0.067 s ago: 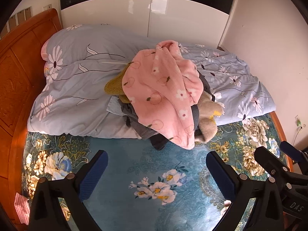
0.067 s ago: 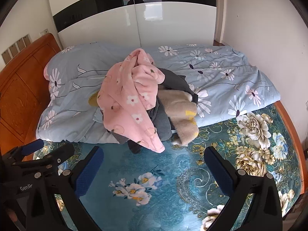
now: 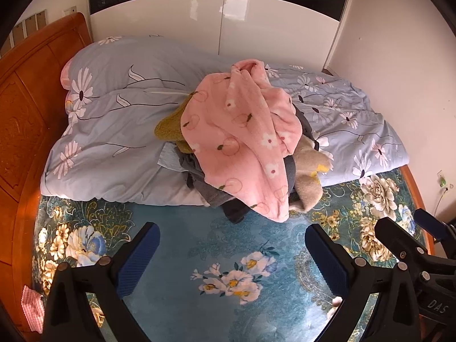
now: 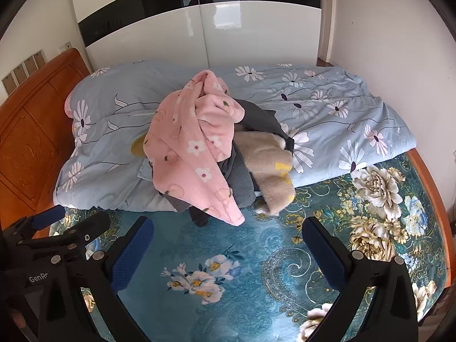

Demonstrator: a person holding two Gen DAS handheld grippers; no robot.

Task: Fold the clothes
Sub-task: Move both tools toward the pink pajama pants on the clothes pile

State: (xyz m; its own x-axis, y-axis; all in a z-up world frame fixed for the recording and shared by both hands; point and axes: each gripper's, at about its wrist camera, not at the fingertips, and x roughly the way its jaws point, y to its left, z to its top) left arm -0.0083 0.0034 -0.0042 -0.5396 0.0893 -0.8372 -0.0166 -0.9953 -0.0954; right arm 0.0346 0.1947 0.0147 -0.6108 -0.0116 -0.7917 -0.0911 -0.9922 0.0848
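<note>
Clothes pile (image 3: pixel 242 142) lies ahead of both empty, wide-open grippers, left gripper (image 3: pixel 230 253) and right gripper (image 4: pixel 228 248).

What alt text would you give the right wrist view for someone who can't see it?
A heap of unfolded clothes, topped by a pink flowered garment, lies on a bed against a rolled blue floral quilt. The open right gripper hovers empty over the teal flowered sheet, with the left gripper at the lower left edge.
</note>
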